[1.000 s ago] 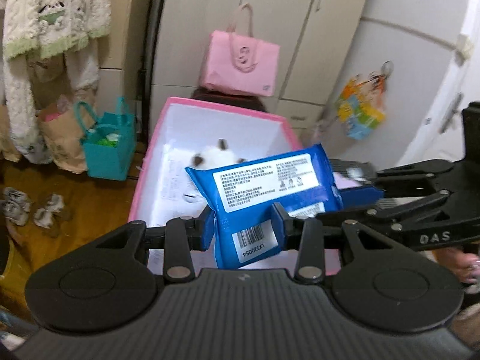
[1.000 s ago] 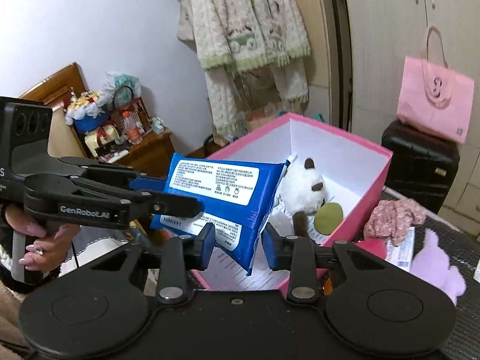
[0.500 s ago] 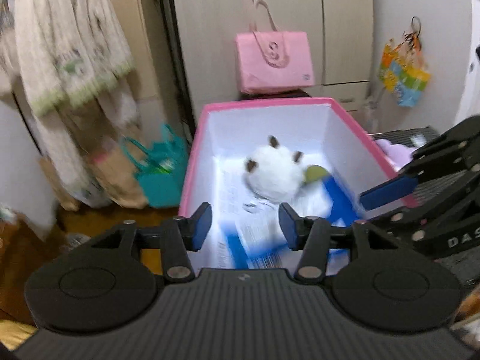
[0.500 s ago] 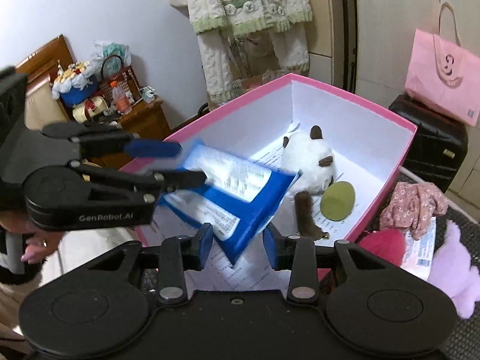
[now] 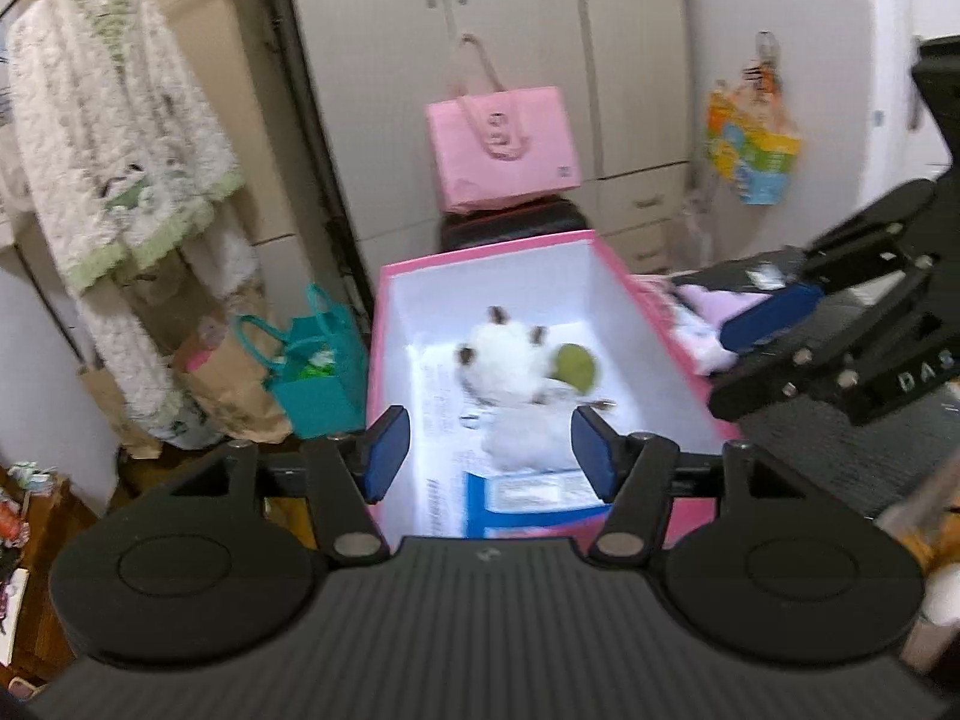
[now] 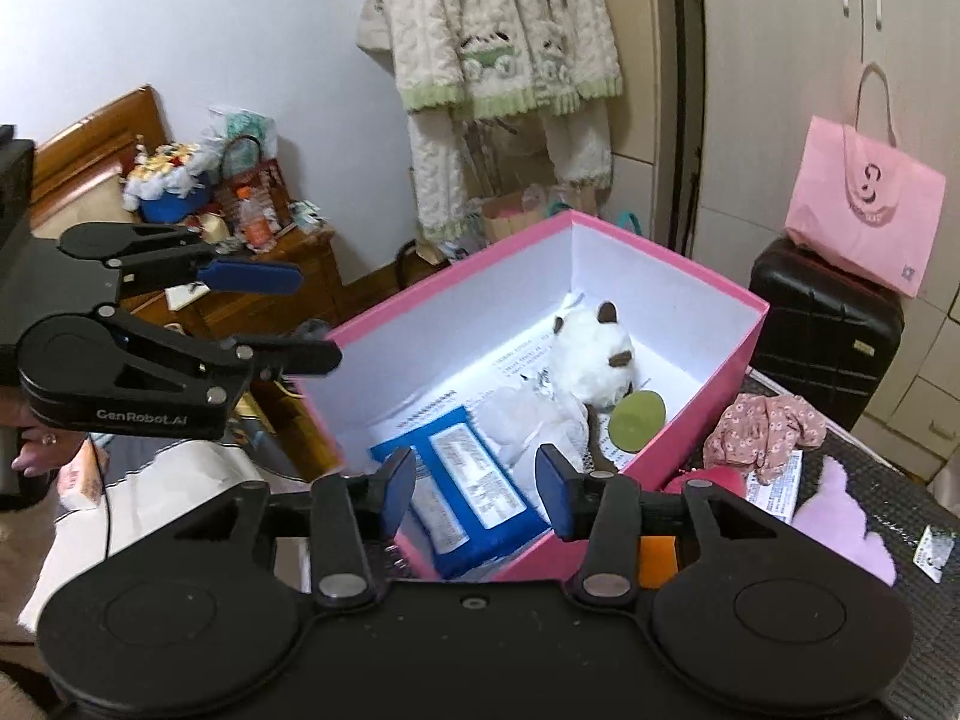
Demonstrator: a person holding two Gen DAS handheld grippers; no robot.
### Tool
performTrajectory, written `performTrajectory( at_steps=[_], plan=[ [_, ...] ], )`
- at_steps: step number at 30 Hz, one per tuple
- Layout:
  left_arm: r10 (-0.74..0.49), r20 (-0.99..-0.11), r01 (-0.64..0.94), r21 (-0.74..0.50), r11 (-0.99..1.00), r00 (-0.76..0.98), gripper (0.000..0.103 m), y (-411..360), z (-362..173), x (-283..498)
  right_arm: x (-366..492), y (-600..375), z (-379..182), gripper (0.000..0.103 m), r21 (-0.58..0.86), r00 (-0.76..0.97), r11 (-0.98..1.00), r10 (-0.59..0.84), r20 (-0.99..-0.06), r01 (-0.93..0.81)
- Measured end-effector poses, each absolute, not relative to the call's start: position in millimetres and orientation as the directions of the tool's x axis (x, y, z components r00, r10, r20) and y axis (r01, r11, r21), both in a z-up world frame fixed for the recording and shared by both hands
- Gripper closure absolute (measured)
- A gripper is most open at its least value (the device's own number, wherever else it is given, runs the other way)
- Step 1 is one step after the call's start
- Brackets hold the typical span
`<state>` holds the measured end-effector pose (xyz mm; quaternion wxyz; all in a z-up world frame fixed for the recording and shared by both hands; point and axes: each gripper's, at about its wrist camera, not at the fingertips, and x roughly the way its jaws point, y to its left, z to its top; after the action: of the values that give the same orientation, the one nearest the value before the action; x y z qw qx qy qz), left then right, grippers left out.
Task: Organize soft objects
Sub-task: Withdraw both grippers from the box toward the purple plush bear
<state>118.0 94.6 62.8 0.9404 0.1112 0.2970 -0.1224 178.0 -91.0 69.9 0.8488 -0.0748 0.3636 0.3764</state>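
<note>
A blue wet-wipes pack (image 6: pixel 474 489) lies flat on the floor of the pink box (image 6: pixel 456 276), near its front corner; in the left wrist view the pack (image 5: pixel 528 495) shows low between my fingers. Behind it sit a white plush toy (image 6: pixel 591 348) and a green ball (image 6: pixel 637 412). My left gripper (image 5: pixel 491 455) hovers above the box (image 5: pixel 492 249), its jaws opening, nothing between them. My right gripper (image 6: pixel 475 489) also hangs over the box with its jaws opening and empty. Each gripper shows at the edge of the other's view.
Right of the box lie a floral cloth (image 6: pixel 765 426), a lilac plush (image 6: pixel 840 522) and a red soft thing (image 6: pixel 714 477) on a dark surface. A black suitcase (image 6: pixel 822 318) bears a pink bag (image 6: pixel 864 210). Fleece clothes (image 5: pixel 114 138) and a teal bag (image 5: pixel 318 372) stand left.
Both grippers held the blue wipes pack together over the box; they let go, it dropped and now lies flat inside. Both grippers rose and their jaws stand wider.
</note>
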Motion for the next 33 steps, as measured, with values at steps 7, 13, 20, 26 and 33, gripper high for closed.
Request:
performTrajectory(
  at_steps=[7, 13, 20, 26, 33],
  plan=[
    [-0.264, -0.597, 0.425, 0.144, 0.894, 0.758, 0.039, 67, 83, 72, 140, -124, 97, 0.05, 0.138, 0.45, 0.69, 0.597, -0.664, -0.711],
    [-0.353, -0.61, 0.525, 0.123, 0.842, 0.709, 0.038, 38, 82, 44, 110, -158, 98, 0.05, 0.116, 0.489, 0.719, 0.572, -0.658, -0.685],
    [-0.405, -0.629, 0.611, 0.144, 0.778, 0.663, 0.038, -2, 77, 25, 82, -189, 91, 0.049, 0.082, 0.532, 0.737, 0.555, -0.639, -0.67],
    [-0.448, -0.643, 0.66, 0.121, 0.742, 0.621, 0.038, -32, 60, 22, 75, -212, 78, 0.048, 0.075, 0.564, 0.761, 0.539, -0.626, -0.644],
    [-0.45, -0.651, 0.651, 0.09, 0.754, 0.611, 0.038, -58, 36, 39, 88, -236, 58, 0.047, 0.074, 0.59, 0.79, 0.514, -0.623, -0.609]
  ],
)
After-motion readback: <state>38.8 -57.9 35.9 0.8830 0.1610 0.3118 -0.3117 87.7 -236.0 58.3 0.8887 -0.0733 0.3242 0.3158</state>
